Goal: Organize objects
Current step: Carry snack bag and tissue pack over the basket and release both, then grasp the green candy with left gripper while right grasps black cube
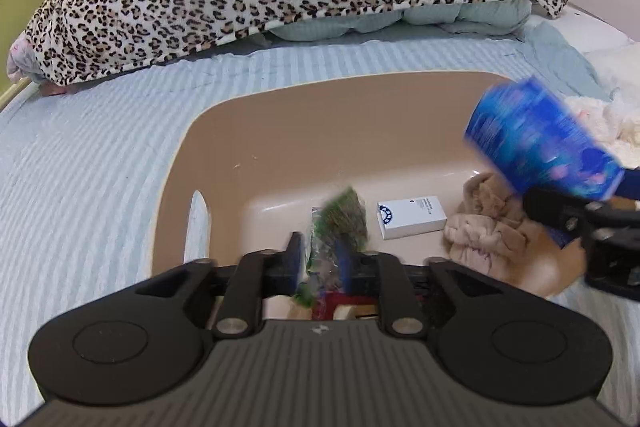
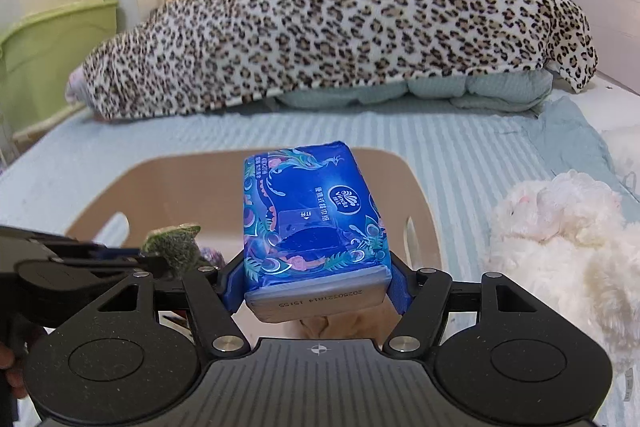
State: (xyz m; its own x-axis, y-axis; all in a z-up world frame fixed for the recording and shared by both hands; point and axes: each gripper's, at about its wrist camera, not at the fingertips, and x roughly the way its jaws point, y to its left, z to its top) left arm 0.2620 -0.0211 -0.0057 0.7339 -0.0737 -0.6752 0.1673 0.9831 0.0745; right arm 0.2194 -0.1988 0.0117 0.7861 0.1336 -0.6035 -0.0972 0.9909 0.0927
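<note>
A beige plastic basin (image 1: pixel 208 131) sits on the striped bed; it also shows in the right wrist view (image 2: pixel 160 179). My left gripper (image 1: pixel 320 259) is shut on a green crinkly packet (image 1: pixel 340 223) and holds it over the basin's near side. My right gripper (image 2: pixel 316 283) is shut on a blue tissue pack (image 2: pixel 316 219) and holds it above the basin. The pack (image 1: pixel 544 143) appears blurred at the right of the left wrist view. The packet (image 2: pixel 176 243) shows at the left of the right wrist view.
Inside the basin lie a white box (image 1: pixel 412 217) and a crumpled beige cloth (image 1: pixel 492 223). A white plush toy (image 2: pixel 560 251) lies on the bed to the right. A leopard-print blanket (image 2: pixel 340 27) covers bedding at the back. Green and cream bins (image 2: pixel 48 39) stand at left.
</note>
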